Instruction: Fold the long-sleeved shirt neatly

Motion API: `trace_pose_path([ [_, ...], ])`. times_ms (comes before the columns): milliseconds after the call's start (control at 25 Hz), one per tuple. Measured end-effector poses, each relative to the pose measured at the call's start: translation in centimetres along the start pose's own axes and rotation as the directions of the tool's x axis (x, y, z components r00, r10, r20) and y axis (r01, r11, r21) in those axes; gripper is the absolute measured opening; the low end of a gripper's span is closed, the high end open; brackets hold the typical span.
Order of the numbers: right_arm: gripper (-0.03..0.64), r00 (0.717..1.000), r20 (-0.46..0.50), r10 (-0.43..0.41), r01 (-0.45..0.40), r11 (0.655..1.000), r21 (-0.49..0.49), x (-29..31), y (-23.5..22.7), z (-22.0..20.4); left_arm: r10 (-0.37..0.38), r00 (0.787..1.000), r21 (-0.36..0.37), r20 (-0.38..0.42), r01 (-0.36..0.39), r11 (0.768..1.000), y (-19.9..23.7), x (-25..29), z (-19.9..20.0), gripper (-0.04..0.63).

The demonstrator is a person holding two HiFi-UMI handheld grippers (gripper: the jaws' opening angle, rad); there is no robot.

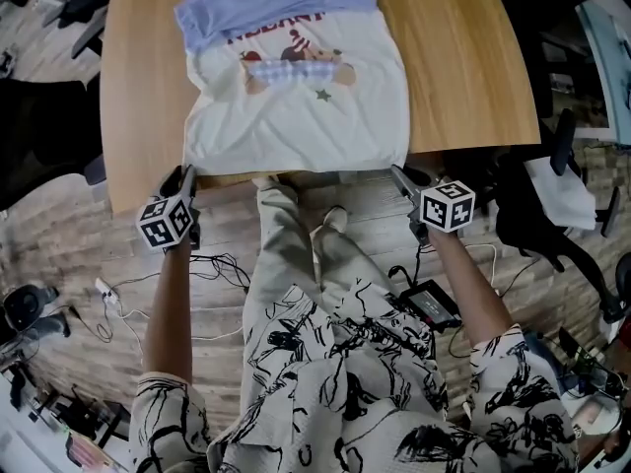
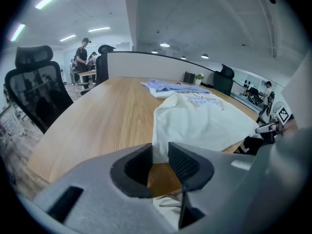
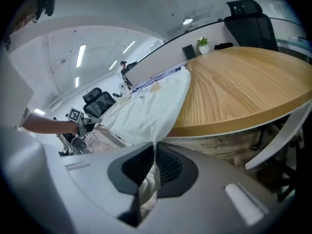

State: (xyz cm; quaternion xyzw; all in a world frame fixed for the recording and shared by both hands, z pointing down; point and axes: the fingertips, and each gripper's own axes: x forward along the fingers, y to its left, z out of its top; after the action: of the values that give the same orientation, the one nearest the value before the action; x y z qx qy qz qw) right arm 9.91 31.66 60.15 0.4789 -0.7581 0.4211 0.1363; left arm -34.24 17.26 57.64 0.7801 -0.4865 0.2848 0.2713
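Shirt lengthwise away, hem nearest; right tongs pinch hem, left tongs slightly apart.

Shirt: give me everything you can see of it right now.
The shirt is soft cloth: white body with a cartoon print and red lettering, pale blue part across its far end. It lies spread flat on the wooden table, hem along the near edge, lightly wrinkled. The right gripper pinches its near right hem corner; the left gripper has the near left corner between jaws that stand apart.
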Motion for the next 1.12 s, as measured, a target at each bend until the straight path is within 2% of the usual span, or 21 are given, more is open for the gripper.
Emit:
trace_pose_path([
  [80, 0.018, 1.000, -0.006, 0.003, -0.003, 1.000, -0.003, -0.3, 0.1, 0.2, 0.004, 1.000, -0.011, -0.013, -0.004, 1.000, -0.1, 0.1, 0.1, 0.038],
  [200, 0.018, 1.000, -0.008, 0.001, -0.001, 1.000, -0.020, -1.3, 0.3, 0.7, -0.012, 1.000, -0.026, 0.013, 0.012, 1.000, -1.3, -0.6, 0.3, 0.037],
  [440, 0.018, 1.000, 0.023, -0.018, 0.020, 0.997, -0.071, -3.5, -0.1, 3.0, 0.022, 0.994, -0.190, 0.103, -0.002, 0.982, -3.3, -4.6, -1.5, 0.035],
  [560, 0.018, 0.999, 0.028, -0.025, 0.027, 0.997, -0.073, -4.7, -0.3, 3.9, 0.020, 0.993, -0.236, 0.113, 0.007, 0.972, -4.8, -6.8, -3.1, 0.035],
  [720, 0.018, 0.999, 0.025, -0.031, 0.034, 0.994, -0.106, -5.9, -0.2, 5.2, 0.027, 0.989, -0.258, 0.146, 0.012, 0.966, -6.5, -8.6, -3.5, 0.035],
  [880, 0.018, 0.999, 0.029, -0.035, 0.038, 0.994, -0.106, -7.4, 0.1, 5.1, 0.040, 0.984, -0.237, 0.175, 0.002, 0.972, -7.6, -10.5, -3.4, 0.035],
  [1120, 0.018, 0.998, 0.050, -0.046, 0.052, 0.989, -0.139, -8.6, 0.2, 6.2, 0.064, 0.964, -0.251, 0.257, 0.003, 0.968, -7.7, -11.6, -0.8, 0.035],
])
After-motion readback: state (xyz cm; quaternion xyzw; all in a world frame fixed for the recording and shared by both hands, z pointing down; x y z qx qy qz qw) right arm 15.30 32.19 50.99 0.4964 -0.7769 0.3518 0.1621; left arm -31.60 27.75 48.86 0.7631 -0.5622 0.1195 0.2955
